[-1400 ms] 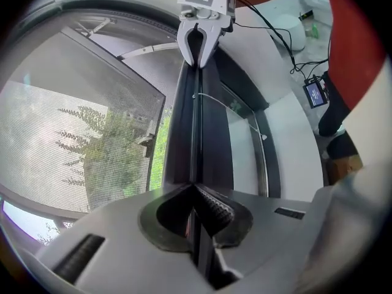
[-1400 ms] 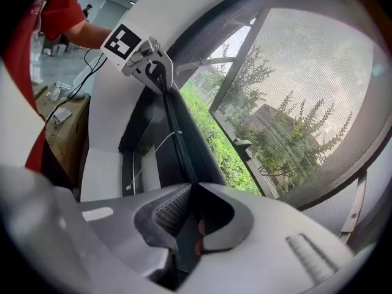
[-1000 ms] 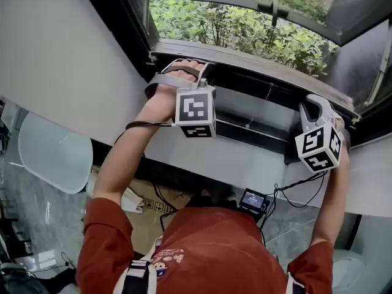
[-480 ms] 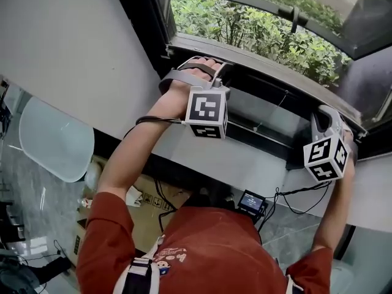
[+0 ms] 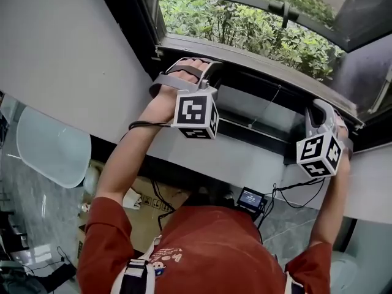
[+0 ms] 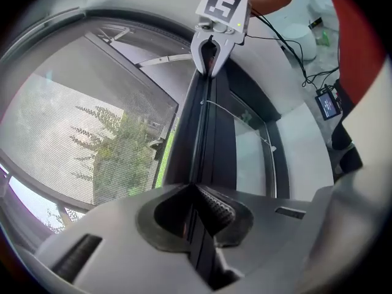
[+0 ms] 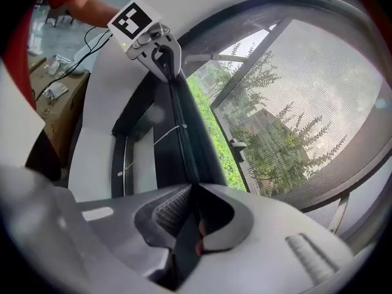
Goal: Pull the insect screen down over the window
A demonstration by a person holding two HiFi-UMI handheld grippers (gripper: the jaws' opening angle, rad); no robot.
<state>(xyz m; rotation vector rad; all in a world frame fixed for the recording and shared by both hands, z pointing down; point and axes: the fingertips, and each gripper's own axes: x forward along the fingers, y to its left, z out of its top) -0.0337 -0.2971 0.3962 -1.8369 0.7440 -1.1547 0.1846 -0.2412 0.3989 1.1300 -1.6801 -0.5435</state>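
While the left gripper (image 6: 197, 219) pinches the screen's bar (image 6: 205, 133) between nearly closed fingers, mesh (image 6: 92, 143) stretches at 9 o'clock. The right gripper (image 7: 190, 225), its fingers just eased wider, also pinches the bar, low by the sill (image 5: 245, 55).

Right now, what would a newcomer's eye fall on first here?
The left gripper and the right gripper both clamp one dark bar low in the window frame. The right one's jaws have just opened slightly, with the bar between them. Beyond it stretches the mesh screen, with green shrubs outside.
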